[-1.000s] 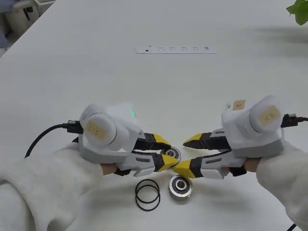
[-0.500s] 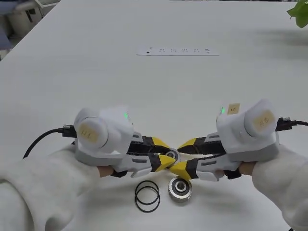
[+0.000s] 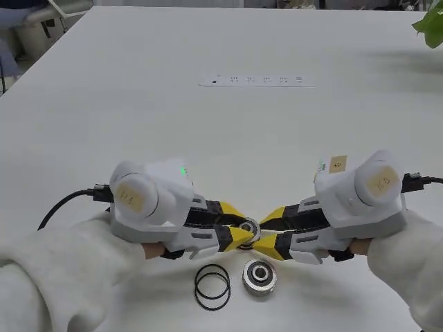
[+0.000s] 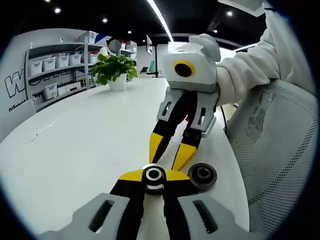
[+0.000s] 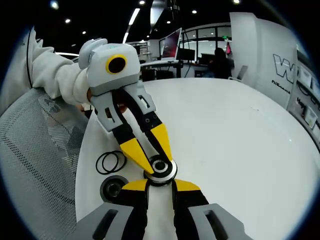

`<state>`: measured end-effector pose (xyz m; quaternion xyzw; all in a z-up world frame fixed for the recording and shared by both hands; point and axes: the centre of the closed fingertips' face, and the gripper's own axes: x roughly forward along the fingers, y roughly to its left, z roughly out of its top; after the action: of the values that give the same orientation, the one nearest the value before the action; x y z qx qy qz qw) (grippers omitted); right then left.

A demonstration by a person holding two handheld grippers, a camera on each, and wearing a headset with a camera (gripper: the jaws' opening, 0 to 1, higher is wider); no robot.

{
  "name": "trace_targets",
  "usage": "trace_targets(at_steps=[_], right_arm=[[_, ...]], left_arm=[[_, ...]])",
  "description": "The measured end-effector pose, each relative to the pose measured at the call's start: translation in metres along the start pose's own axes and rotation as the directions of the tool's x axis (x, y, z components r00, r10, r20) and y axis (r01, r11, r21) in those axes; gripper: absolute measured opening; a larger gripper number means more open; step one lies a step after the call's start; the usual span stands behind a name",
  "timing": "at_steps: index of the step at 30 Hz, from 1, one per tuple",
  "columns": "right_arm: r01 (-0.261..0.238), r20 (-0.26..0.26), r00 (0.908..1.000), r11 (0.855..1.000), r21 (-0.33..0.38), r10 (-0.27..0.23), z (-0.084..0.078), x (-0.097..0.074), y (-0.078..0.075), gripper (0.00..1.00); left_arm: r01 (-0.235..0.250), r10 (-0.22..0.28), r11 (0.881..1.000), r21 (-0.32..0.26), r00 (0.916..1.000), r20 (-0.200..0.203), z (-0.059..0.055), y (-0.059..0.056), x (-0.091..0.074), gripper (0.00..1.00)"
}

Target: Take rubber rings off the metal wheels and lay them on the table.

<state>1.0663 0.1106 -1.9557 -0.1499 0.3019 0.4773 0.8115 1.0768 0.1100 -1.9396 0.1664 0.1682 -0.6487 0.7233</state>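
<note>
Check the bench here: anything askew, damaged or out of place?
Nothing stands out. Two black rubber rings lie flat, overlapping, beside a metal wheel on the white table. The left gripper and right gripper meet at a second wheel.

Just behind the loose wheel (image 3: 259, 274), jaw tips cover most of the held wheel (image 3: 248, 226). Far beyond it, a plant (image 3: 430, 26) is cut off at the edge.

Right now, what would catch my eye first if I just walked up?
The left gripper and the right gripper, both yellow-tipped, meet nose to nose on a little metal wheel near the front of the table. In front of them, two black rubber rings lie beside a second wheel.
</note>
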Motion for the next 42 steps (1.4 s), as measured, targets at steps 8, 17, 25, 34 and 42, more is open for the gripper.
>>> trace_targets(at_steps=[8,17,25,34,42], right_arm=[[0.009,-0.009,0.9999,1.0,0.004,-0.009,-0.001,-0.001,-0.001,0.14],[0.03,0.045,0.9985,0.999,0.02,-0.031,0.013,0.013,0.001,0.3],[0.033,0.004,0.9995,0.999,-0.012,-0.033,0.005,0.008,-0.003,0.22],[0.03,-0.034,0.9989,0.999,-0.033,-0.031,-0.003,0.004,-0.004,0.14],[0.052,-0.051,0.9972,0.997,-0.048,-0.055,-0.005,0.003,-0.008,0.01]], left_arm=[[-0.004,0.004,1.0,0.0,1.0,0.003,0.0,0.001,0.0,0.08],[-0.004,0.004,1.0,-0.001,0.9999,0.012,0.0,0.001,0.0,0.08],[-0.005,0.005,1.0,-0.001,0.9999,0.013,0.001,0.0,0.0,0.08],[-0.008,0.008,1.0,-0.001,0.9999,0.01,0.001,0.001,0.0,0.08],[-0.016,0.017,1.0,-0.011,0.9998,0.009,0.0,0.002,-0.001,0.08]])
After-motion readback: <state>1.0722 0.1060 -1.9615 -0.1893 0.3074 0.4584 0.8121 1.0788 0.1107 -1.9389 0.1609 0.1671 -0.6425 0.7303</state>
